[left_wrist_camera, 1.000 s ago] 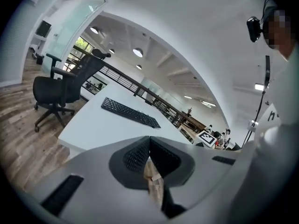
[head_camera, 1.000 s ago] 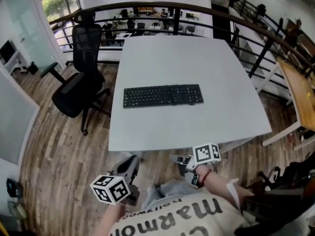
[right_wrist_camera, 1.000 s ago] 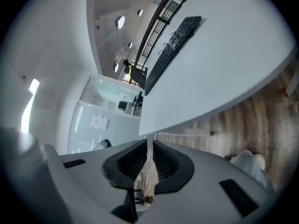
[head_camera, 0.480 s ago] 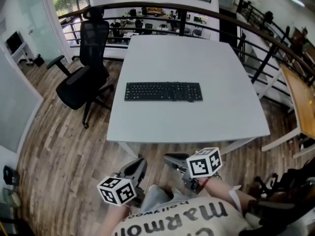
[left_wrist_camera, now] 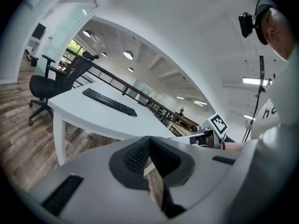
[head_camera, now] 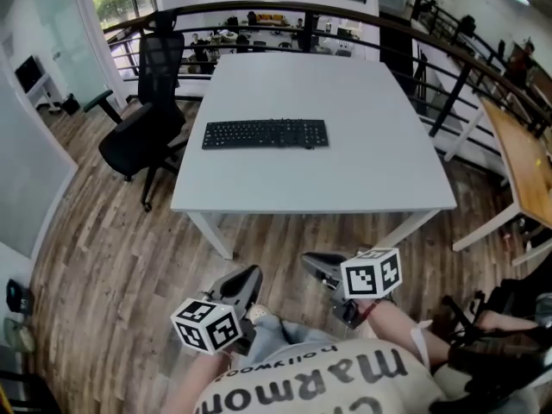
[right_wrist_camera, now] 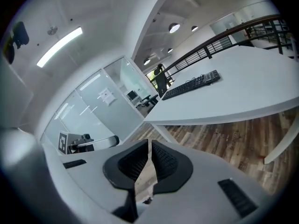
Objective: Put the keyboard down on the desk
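A black keyboard (head_camera: 265, 134) lies flat on the white desk (head_camera: 345, 179), left of its middle. It also shows in the left gripper view as the keyboard (left_wrist_camera: 110, 101) and in the right gripper view as the keyboard (right_wrist_camera: 191, 84). Both grippers hang low by the person's body, well short of the desk's near edge. My left gripper (head_camera: 247, 279) is shut with nothing in it, and its pads meet in its own view (left_wrist_camera: 149, 143). My right gripper (head_camera: 314, 263) is shut and holds nothing either (right_wrist_camera: 150, 147).
A black office chair (head_camera: 142, 119) stands at the desk's left side. A dark railing (head_camera: 259, 11) runs behind the desk. A wooden table (head_camera: 526, 158) stands at the right. Wood floor (head_camera: 112, 257) lies between me and the desk.
The desk and keyboard have slid up and slightly left in the head view, now farther from me. Both grippers stay low by the body, the right one a little lower.
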The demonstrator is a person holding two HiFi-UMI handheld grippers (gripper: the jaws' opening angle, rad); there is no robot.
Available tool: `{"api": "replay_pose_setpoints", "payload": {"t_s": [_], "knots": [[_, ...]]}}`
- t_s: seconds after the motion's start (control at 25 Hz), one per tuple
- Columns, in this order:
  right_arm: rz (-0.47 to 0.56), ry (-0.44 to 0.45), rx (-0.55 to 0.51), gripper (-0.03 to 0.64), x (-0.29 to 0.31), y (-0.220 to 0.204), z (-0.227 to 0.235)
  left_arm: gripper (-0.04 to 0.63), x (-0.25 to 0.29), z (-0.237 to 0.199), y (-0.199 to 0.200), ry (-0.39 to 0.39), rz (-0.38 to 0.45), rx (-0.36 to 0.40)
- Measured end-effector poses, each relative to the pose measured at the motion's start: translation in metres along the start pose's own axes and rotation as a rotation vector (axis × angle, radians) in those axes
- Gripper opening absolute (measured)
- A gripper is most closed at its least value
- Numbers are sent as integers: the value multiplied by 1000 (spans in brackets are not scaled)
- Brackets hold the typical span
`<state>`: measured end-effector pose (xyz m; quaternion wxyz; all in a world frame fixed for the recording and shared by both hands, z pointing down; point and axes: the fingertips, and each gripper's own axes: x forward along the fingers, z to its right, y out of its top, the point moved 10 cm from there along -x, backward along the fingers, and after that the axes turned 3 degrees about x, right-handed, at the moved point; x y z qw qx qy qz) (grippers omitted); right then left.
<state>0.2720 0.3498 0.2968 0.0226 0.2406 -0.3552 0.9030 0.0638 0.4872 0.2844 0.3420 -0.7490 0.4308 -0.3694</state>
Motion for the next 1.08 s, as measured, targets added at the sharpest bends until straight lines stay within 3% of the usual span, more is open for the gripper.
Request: {"api": "replay_pose_setpoints", "payload": {"t_s": [0.24,0.48,0.8,1.08], "knots": [[20,-57,-90,44,-31,-16,-11,3,-14,33,-10,4,25,39],[34,-59,-77,44,-51,-25,-20,3,-24,50,-13,6,40,53],[62,-110,-68,44,-39,-22,-28,3,-29,32,7,-27,10,97],[63,-170,-133,44,-20,-2,-47,3,-37,16,37,-53,-4,129]]}}
